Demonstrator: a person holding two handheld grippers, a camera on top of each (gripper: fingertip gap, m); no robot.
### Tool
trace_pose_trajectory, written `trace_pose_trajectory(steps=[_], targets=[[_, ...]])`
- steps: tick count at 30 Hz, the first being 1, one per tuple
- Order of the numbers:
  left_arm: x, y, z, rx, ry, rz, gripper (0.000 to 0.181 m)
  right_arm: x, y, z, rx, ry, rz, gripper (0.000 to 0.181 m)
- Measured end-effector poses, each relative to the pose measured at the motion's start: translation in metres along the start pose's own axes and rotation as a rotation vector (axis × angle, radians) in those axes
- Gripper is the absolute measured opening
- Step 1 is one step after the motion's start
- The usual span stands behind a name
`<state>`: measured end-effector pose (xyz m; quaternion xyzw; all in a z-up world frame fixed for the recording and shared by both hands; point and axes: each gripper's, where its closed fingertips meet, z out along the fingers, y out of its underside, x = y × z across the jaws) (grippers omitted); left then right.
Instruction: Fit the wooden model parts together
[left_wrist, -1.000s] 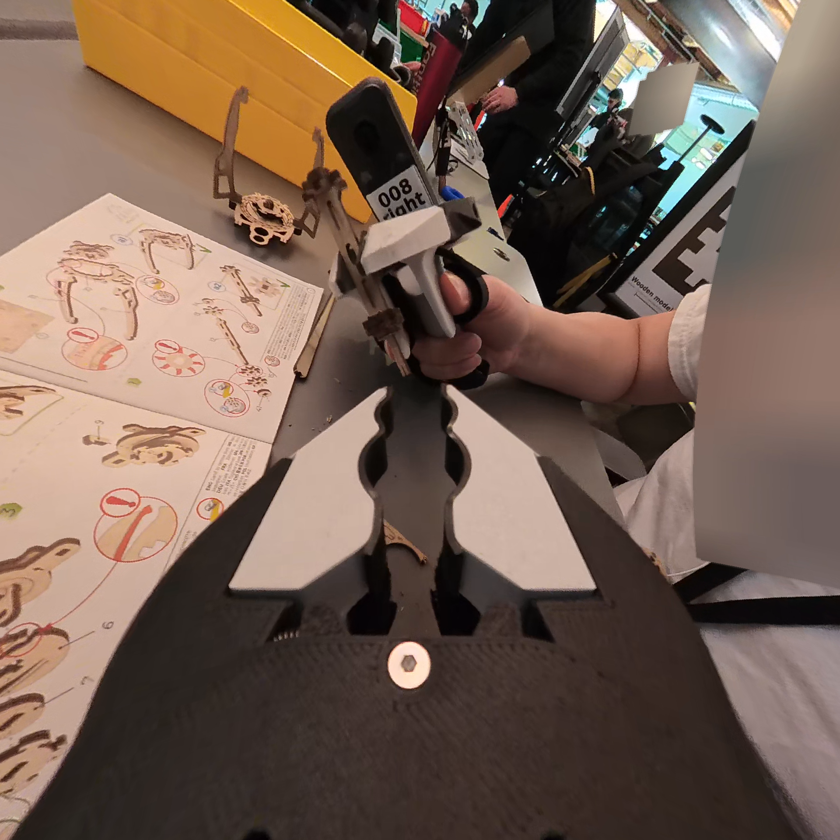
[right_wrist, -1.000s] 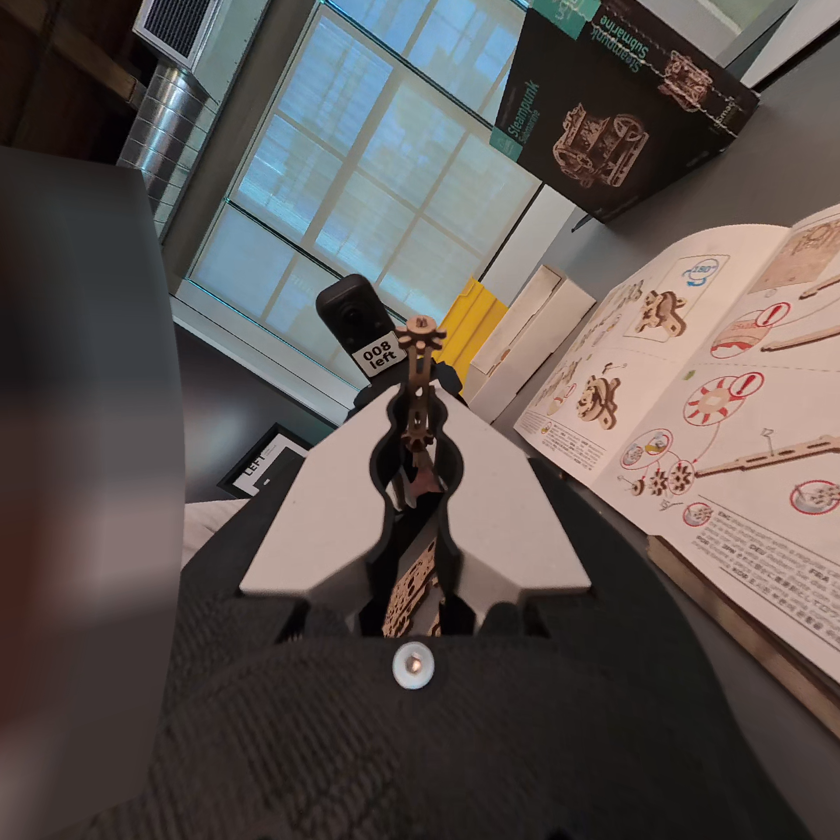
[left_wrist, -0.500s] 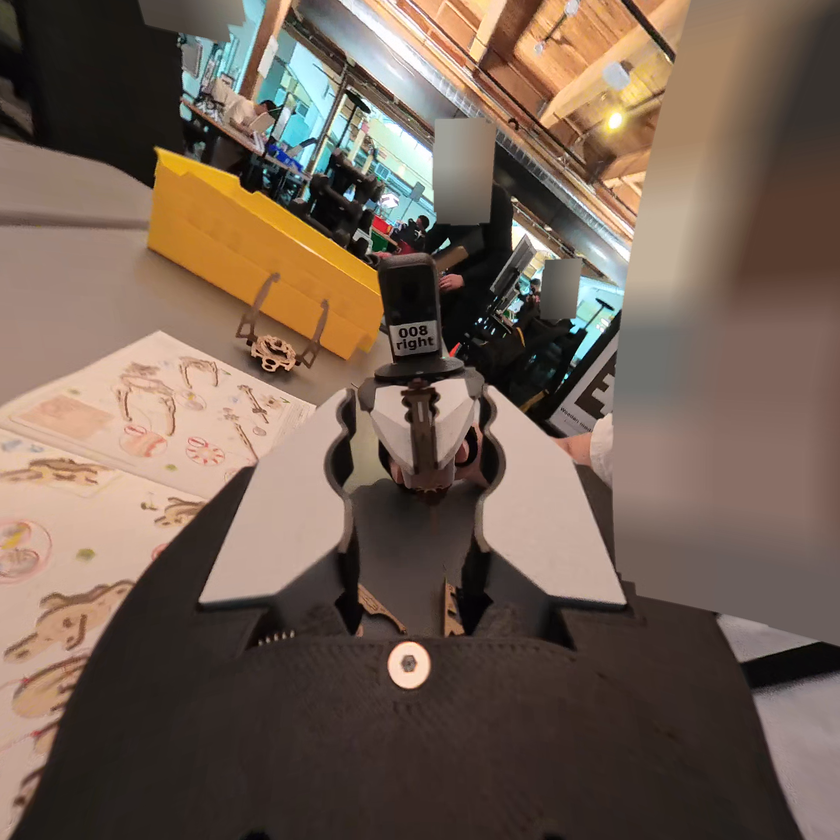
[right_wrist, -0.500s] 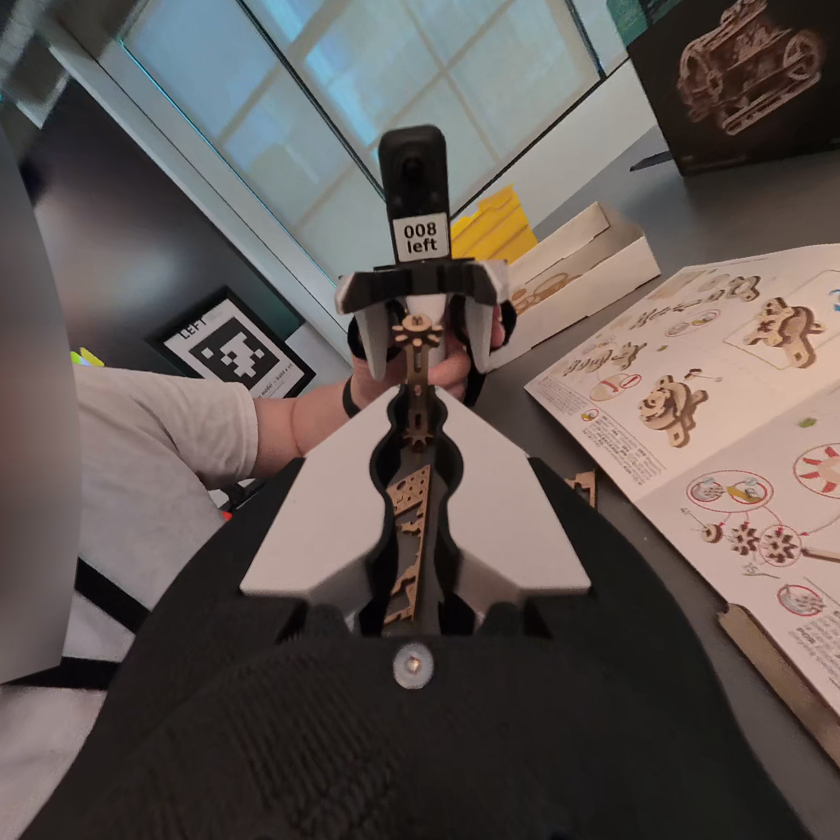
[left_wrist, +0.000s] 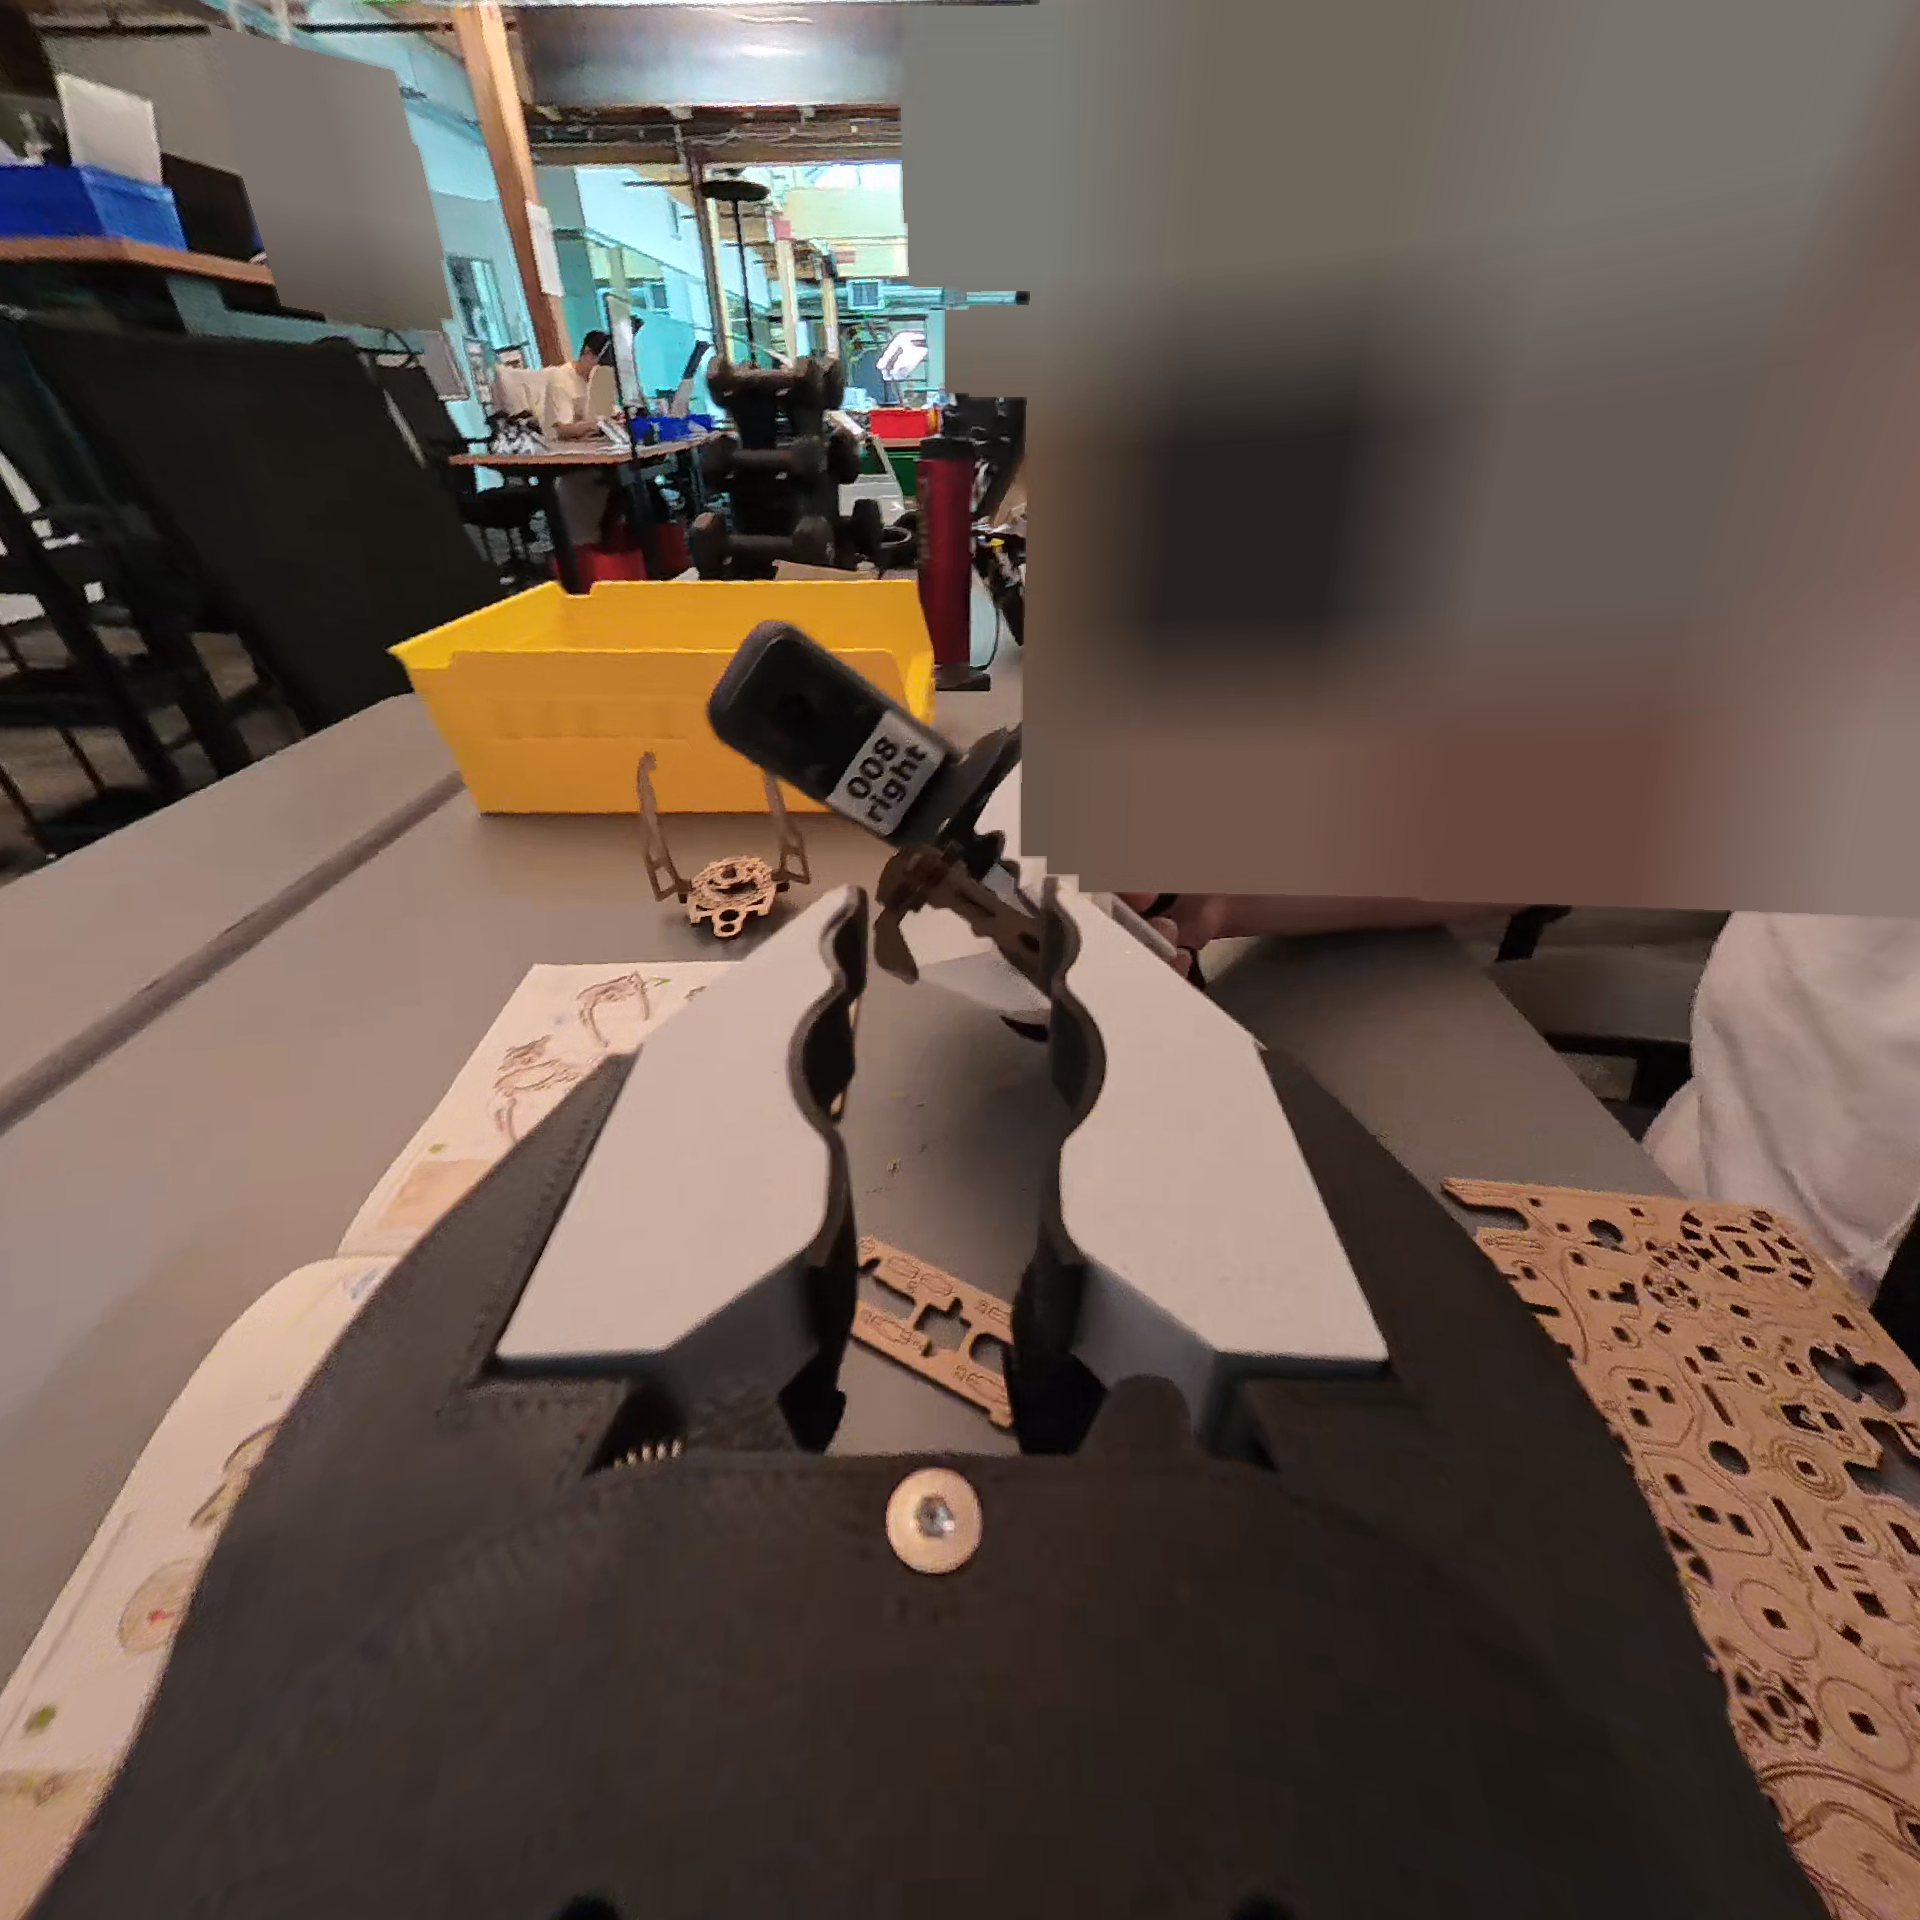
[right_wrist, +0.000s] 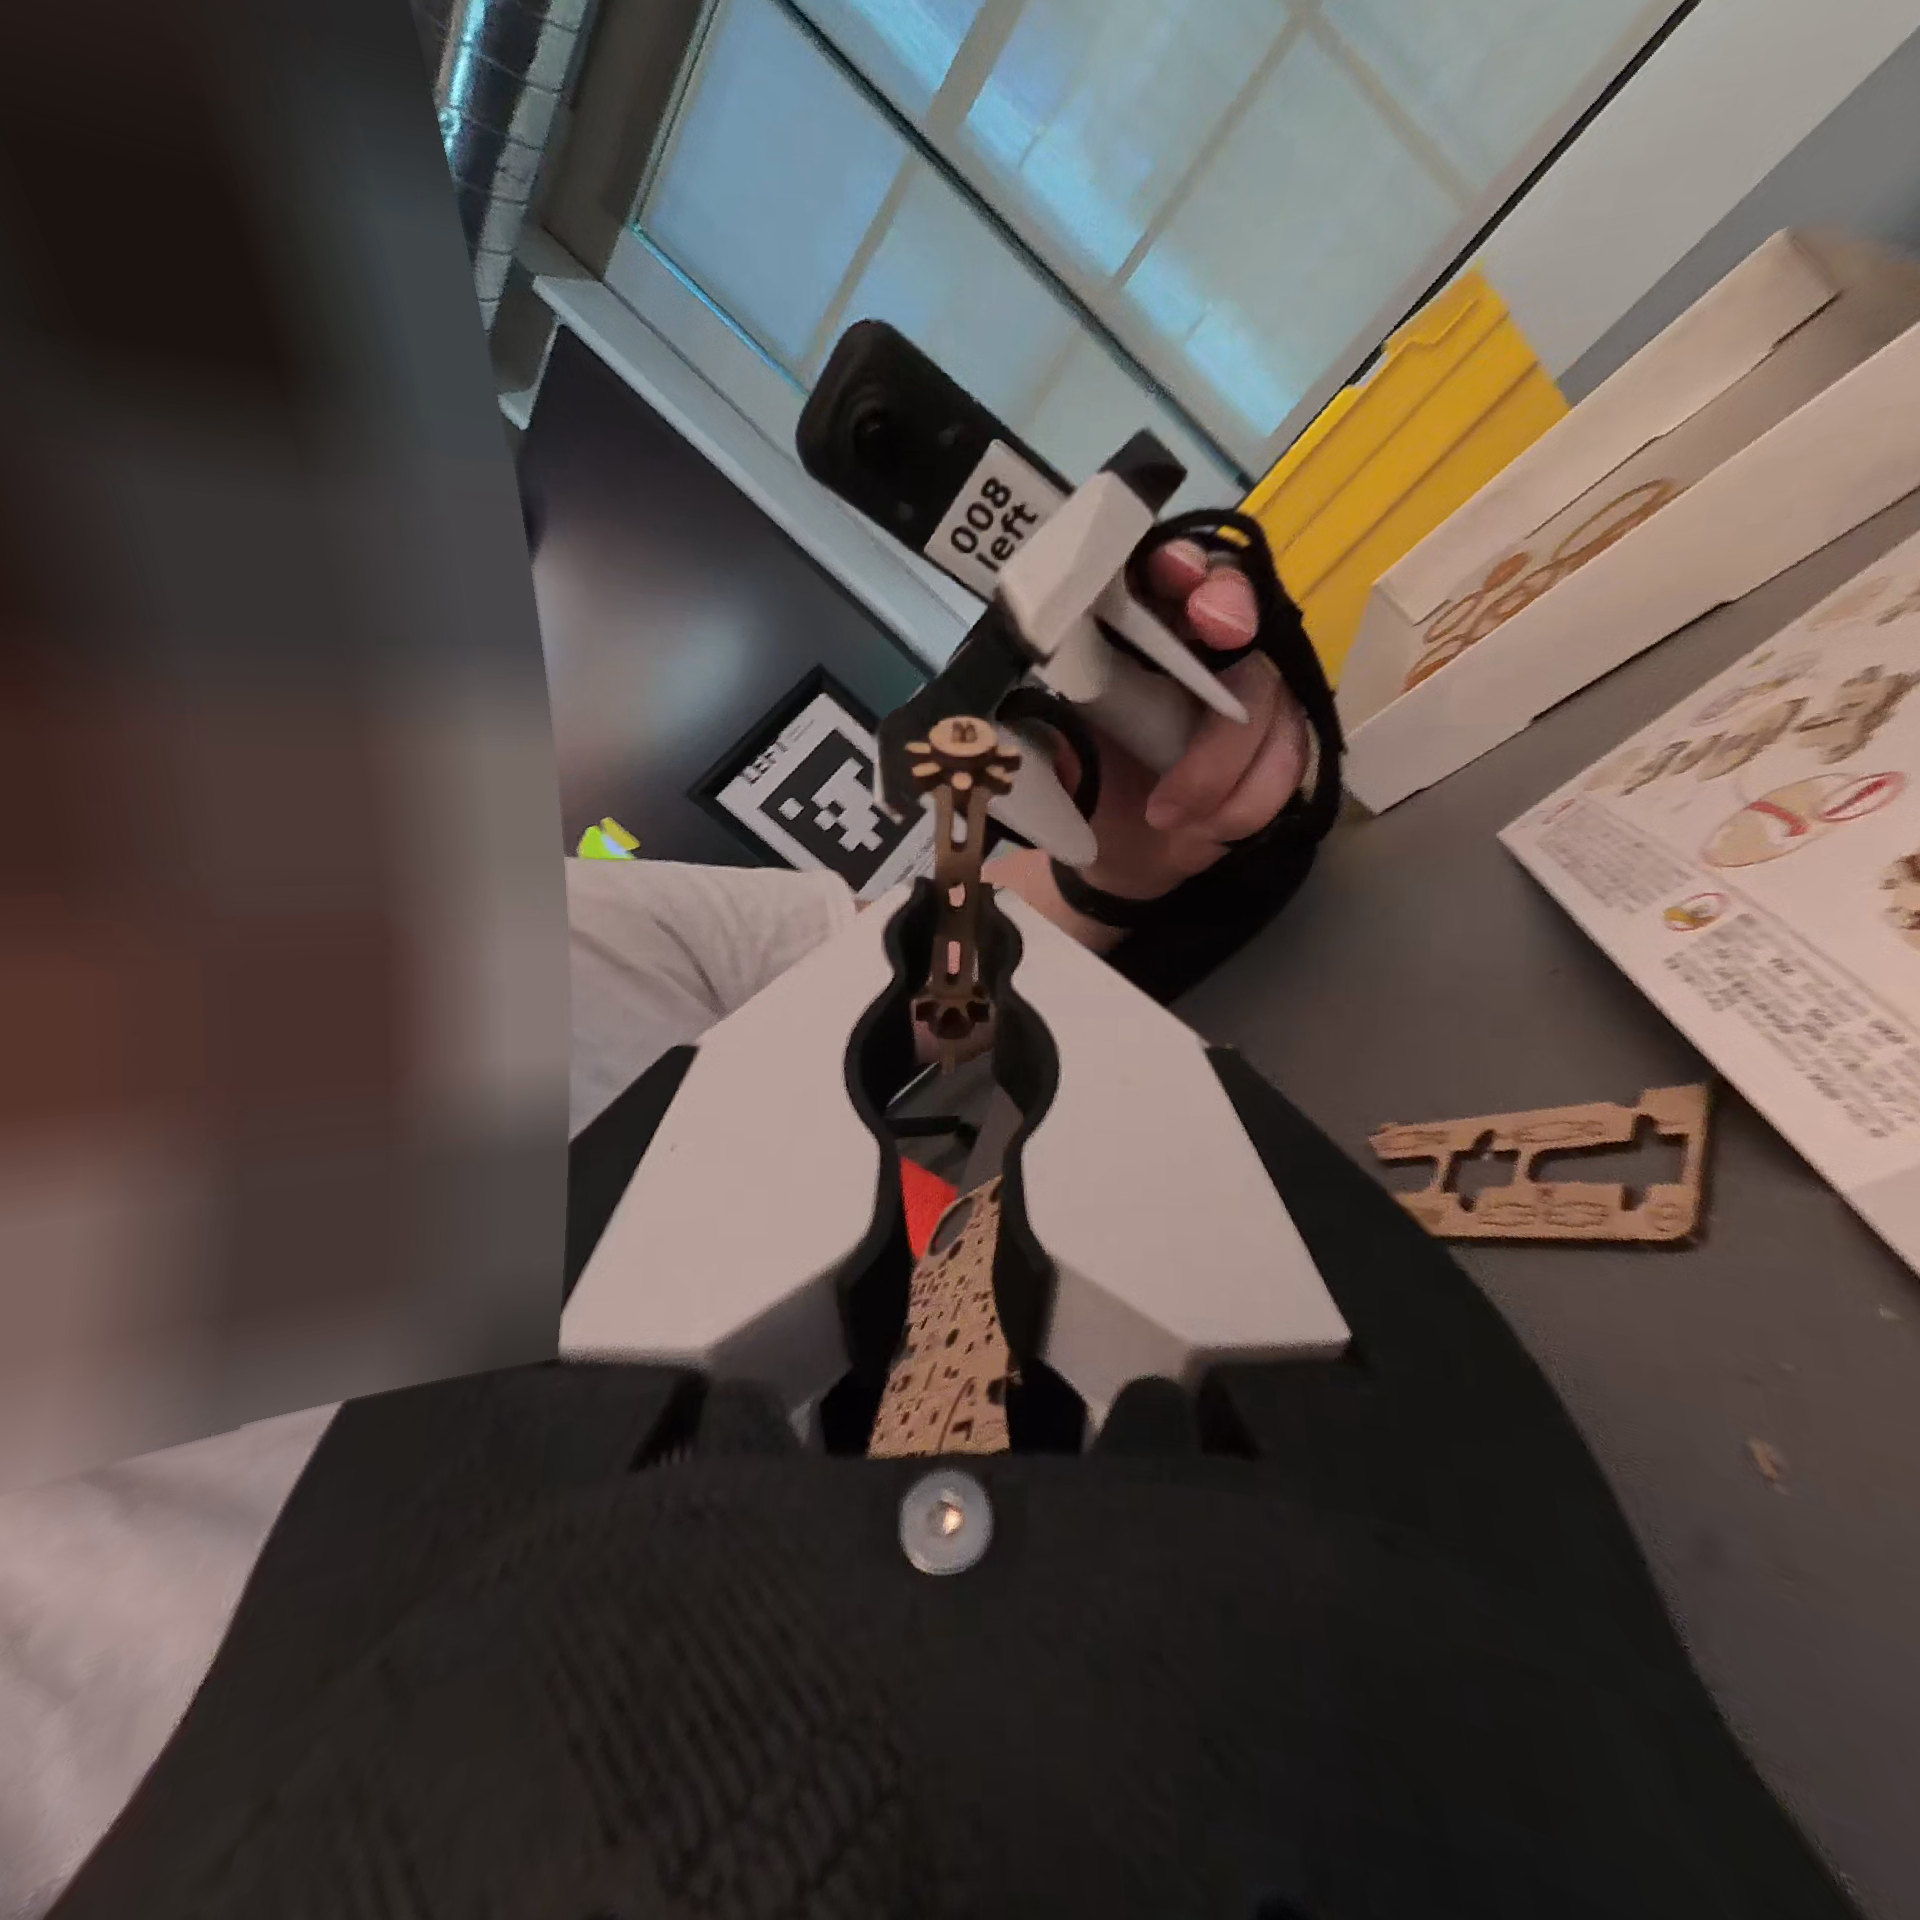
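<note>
My right gripper (right_wrist: 954, 925) is shut on a slim wooden shaft part (right_wrist: 956, 821) with a small gear at its tip, held upright in the air. In the left wrist view that gripper (left_wrist: 982, 883) shows just past my fingertips, tilted, with the part (left_wrist: 914, 894) sticking out. My left gripper (left_wrist: 956, 914) is open wide and empty, low over the grey table (left_wrist: 260, 935). It also shows in the right wrist view (right_wrist: 1164, 779), behind and to the right of the held part, not touching it. A wooden sub-assembly with two upright arms (left_wrist: 727, 883) stands on the table ahead.
A yellow bin (left_wrist: 665, 707) stands behind the sub-assembly. The instruction sheets (left_wrist: 582, 1018) lie to the left. A small cut-out wooden strip (left_wrist: 935, 1320) and a large laser-cut sheet (left_wrist: 1714, 1403) lie near. A white box (right_wrist: 1610, 520) stands farther off.
My left gripper has opened from nearly shut to wide, and has swung down level with the table. The right gripper has tilted, still gripping the shaft part.
</note>
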<state>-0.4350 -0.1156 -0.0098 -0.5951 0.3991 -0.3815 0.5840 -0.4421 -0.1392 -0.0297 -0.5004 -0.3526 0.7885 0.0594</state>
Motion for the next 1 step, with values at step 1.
trace_pose_trajectory(steps=[1], targets=[[0.0033,-0.001,0.0006,0.0,0.006,0.019,0.03,-0.0018,0.0021,0.0013,-0.011,-0.018,0.014,0.006]])
